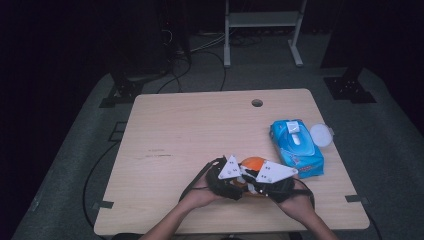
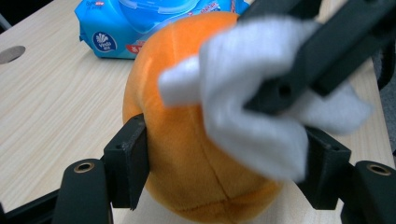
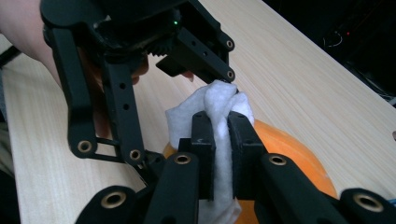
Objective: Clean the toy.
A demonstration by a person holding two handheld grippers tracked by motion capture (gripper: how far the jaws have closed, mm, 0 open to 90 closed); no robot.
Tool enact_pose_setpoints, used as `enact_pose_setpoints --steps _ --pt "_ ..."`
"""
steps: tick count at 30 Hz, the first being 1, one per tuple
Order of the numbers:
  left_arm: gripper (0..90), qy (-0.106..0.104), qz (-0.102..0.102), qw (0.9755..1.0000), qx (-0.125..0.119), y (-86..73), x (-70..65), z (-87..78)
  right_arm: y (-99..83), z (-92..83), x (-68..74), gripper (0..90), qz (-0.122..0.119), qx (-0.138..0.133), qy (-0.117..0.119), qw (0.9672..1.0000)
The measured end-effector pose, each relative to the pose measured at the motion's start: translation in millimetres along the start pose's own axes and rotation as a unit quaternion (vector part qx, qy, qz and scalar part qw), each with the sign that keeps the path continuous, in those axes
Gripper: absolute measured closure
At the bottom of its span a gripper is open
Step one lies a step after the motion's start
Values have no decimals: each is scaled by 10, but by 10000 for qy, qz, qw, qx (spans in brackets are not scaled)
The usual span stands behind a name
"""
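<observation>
An orange plush ball (image 2: 177,140) with stitched seams rests on the wooden table (image 1: 190,130) near its front edge. My left gripper (image 2: 224,165) is shut on it, one pad pressing each side. My right gripper (image 3: 223,140) is shut on a folded white wipe (image 3: 219,100) and holds it against the top of the ball (image 3: 289,144). In the left gripper view the wipe (image 2: 243,107) drapes over the ball's upper right. From above, the ball (image 1: 252,162) shows between the two grey plates, and both hands come in from the bottom edge.
A blue packet of wet wipes (image 1: 296,147) lies to the right of the ball, with a round white lid (image 1: 320,135) beside it. A cable hole (image 1: 257,103) sits near the table's far edge. Dark floor and stands surround the table.
</observation>
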State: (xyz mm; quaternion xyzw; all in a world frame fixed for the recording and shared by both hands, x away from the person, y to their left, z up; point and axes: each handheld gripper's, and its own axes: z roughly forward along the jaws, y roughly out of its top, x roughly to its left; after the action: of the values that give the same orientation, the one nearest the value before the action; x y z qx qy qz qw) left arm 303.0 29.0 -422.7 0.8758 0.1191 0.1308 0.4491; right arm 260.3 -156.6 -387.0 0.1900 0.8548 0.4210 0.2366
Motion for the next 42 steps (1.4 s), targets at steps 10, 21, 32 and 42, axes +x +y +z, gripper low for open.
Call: enact_pose_setpoints --steps 10,21,32,42 --pt "286 -91 -89 9999 -25 -24 40 4 -186 -205 -323 815 437 74 -453 9980" --pt "273 -121 70 9998 132 -93 64 -5 -95 -73 -173 813 284 3 -173 9994" --pt "115 -587 -515 9969 105 -122 210 -31 -279 -71 -328 813 539 248 -468 9971" --pt "242 -418 -564 9970 328 -234 250 -46 -295 -115 -333 814 463 340 -379 9976"
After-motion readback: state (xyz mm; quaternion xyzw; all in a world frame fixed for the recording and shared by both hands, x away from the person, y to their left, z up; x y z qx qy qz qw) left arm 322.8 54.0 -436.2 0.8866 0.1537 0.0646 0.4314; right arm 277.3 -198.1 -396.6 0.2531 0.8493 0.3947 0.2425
